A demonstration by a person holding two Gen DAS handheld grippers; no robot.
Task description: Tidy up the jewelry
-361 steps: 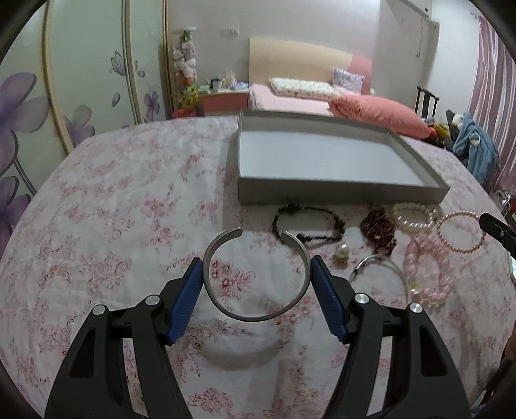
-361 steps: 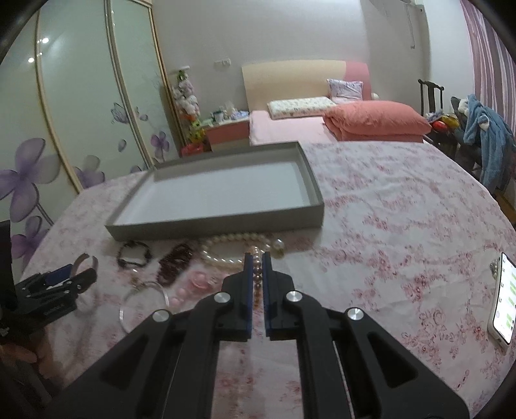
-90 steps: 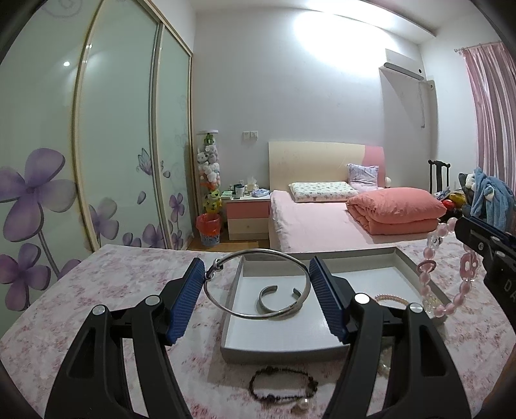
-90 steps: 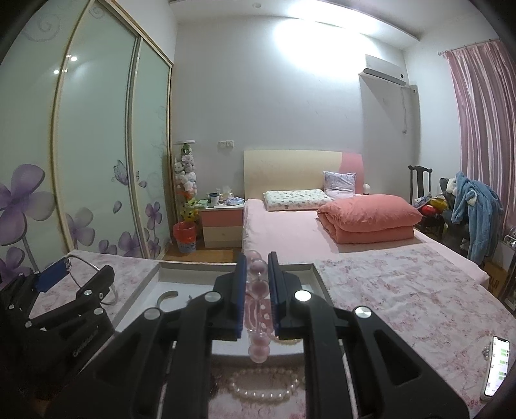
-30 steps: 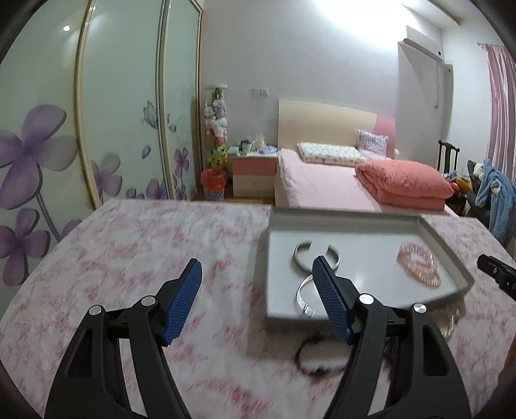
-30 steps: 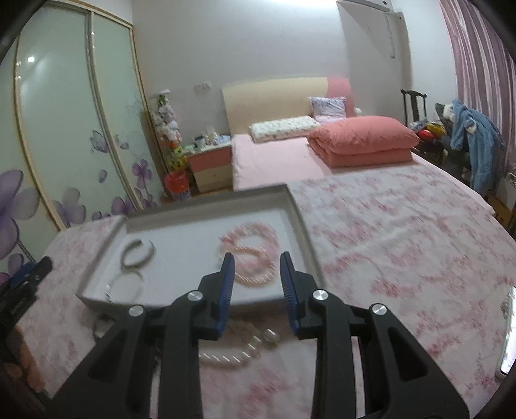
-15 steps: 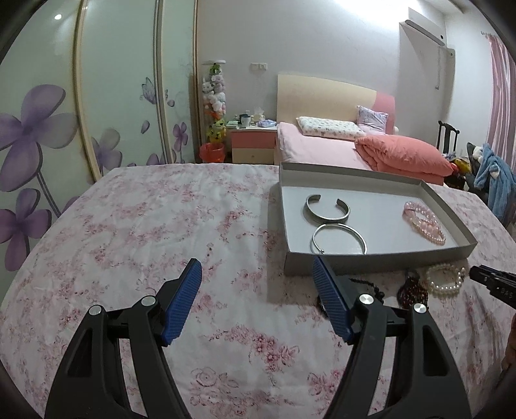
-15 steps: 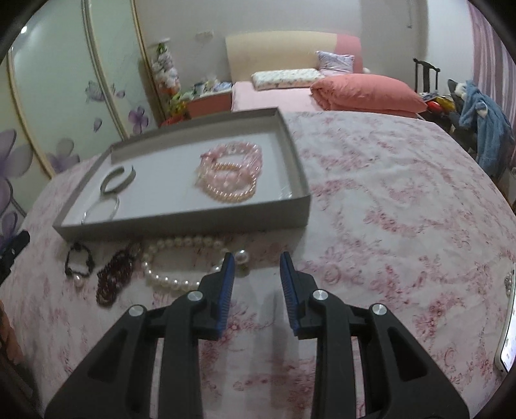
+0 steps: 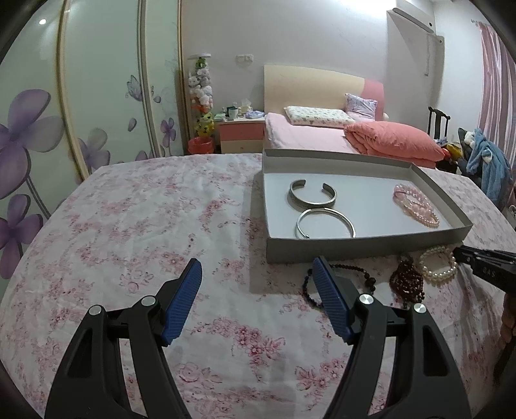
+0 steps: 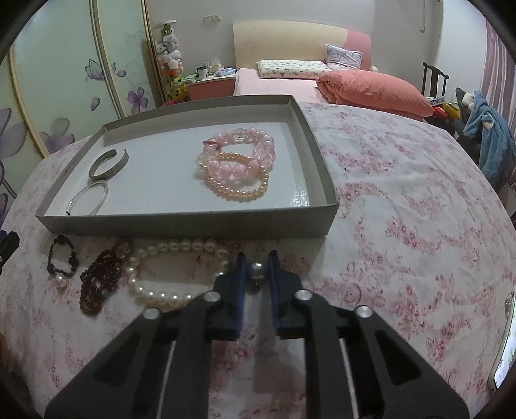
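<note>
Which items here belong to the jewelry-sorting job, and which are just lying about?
Job: grey tray, silver cuff, thin bangle, pink bracelets, white pearl strand, dark red beads, black bracelet.

Lying about: phone, blue jacket, folded quilt.

Place: a bedroom in a home.
Bed: a bed with a cream and pink headboard, a patterned pillow and a folded coral quilt.
Storage: sliding wardrobe doors printed with purple flowers.
Bedside: a pink nightstand with small clutter, and a column of stuffed toys beside it.
Window side: pink curtains, a wall air conditioner, and a dark chair near heaped clothes.
Foreground: a surface under a pink floral cloth.
</note>
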